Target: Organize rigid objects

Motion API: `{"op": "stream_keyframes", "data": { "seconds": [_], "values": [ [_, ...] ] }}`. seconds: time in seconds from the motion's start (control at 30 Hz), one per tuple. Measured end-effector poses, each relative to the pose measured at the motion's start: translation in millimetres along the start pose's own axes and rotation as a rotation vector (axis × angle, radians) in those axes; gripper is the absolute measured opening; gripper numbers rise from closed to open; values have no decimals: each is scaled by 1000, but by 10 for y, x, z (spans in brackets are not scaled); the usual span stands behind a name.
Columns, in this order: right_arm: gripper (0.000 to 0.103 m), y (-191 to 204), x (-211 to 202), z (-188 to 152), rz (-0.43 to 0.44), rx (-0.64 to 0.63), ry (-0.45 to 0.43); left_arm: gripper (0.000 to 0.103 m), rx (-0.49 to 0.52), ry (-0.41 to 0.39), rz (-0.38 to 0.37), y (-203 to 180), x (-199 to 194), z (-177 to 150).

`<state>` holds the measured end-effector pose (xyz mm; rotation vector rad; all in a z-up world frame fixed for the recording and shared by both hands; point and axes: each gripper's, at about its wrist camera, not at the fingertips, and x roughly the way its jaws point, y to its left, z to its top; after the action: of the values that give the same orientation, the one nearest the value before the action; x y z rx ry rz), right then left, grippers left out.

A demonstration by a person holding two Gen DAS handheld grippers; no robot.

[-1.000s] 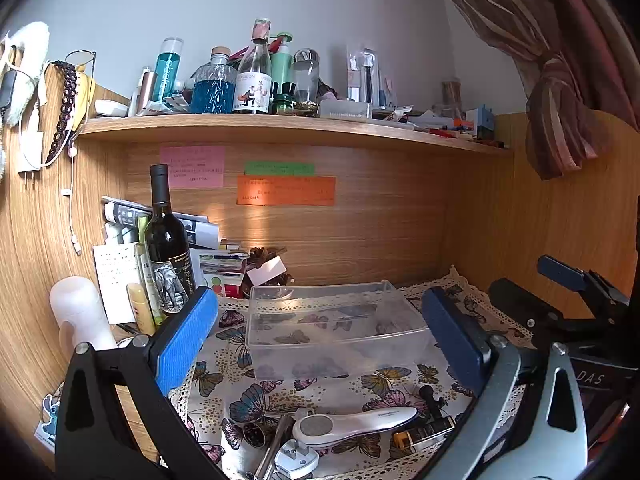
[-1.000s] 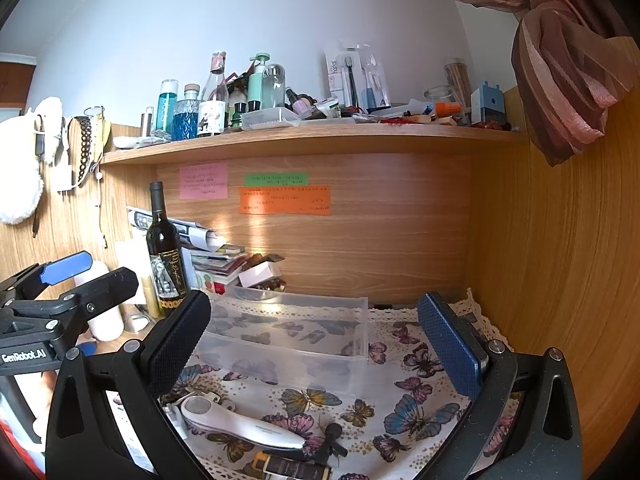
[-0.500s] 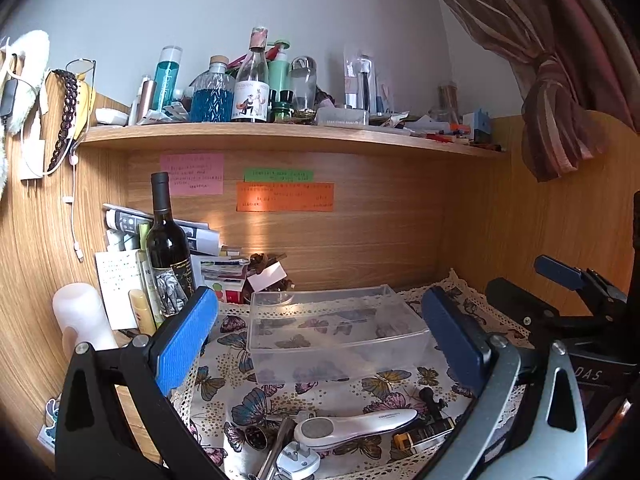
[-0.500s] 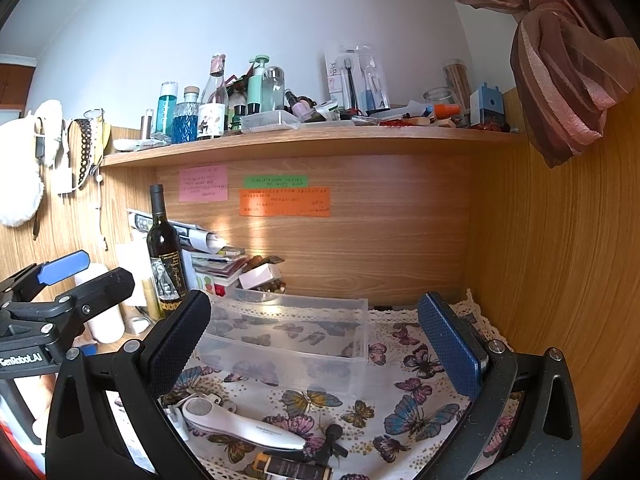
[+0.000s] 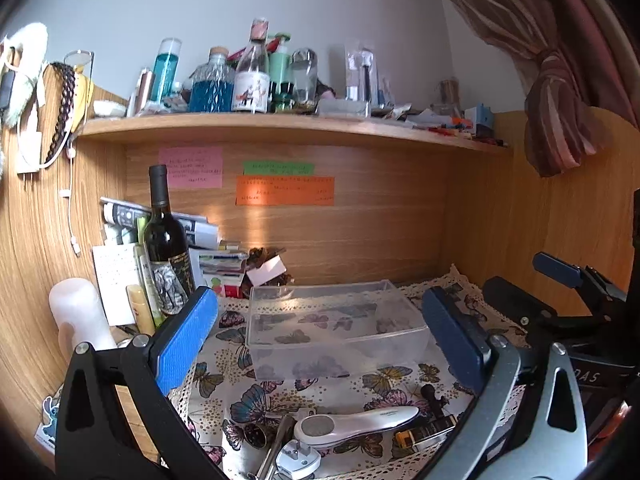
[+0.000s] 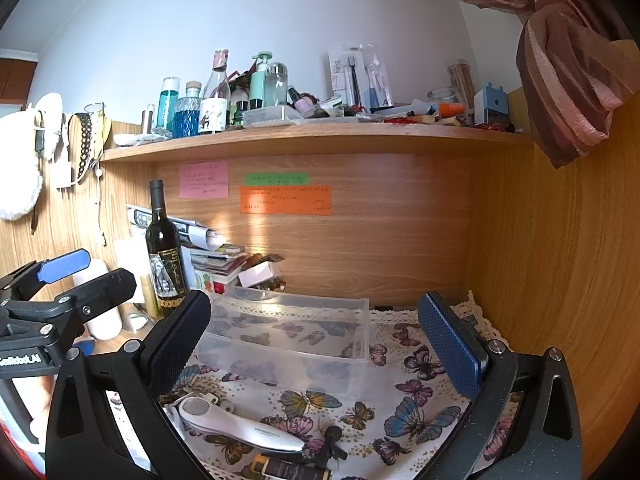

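A wooden counter [image 5: 120, 400] covered by a butterfly cloth [image 6: 420, 412] is seen, with a cluttered shelf [image 6: 320, 136] above. A clear plastic bin [image 5: 336, 328] is set in the middle of the cloth, near the back wall. A dark wine bottle [image 5: 166, 248] is stood upright at the back left. In front of the bin, a white handheld device [image 5: 352, 426] is laid flat on the cloth among small bits. Left hand-held gripper [image 5: 320, 340] and right hand-held gripper [image 6: 316, 344] are both spread wide, nothing held.
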<state>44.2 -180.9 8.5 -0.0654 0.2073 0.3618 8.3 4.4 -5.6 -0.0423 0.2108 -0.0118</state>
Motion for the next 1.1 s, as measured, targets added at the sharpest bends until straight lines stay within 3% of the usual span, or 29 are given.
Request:
{"op": "stream_keyframes", "data": {
  "seconds": [0.1, 0.13, 0.33, 0.53, 0.77, 1.1],
  "values": [
    [101, -21, 59, -46, 3, 1, 22, 94, 1, 21, 26, 73, 63, -23],
    [98, -31, 91, -67, 2, 0, 36, 86, 4, 37, 39, 113, 94, -32],
    [79, -176, 332, -249, 11, 27, 160, 70, -8, 138, 108, 412, 293, -202],
    [62, -268, 531, -500, 8, 20, 281, 55, -57, 282, 110, 703, 520, -497],
    [50, -328, 702, -771, 27, 25, 408, 48, -90, 426, 33, 843, 732, -830],
    [49, -293, 822, -1068, 50, 22, 531, 45, -92, 565, -33, 790, 988, -1165]
  ]
}}
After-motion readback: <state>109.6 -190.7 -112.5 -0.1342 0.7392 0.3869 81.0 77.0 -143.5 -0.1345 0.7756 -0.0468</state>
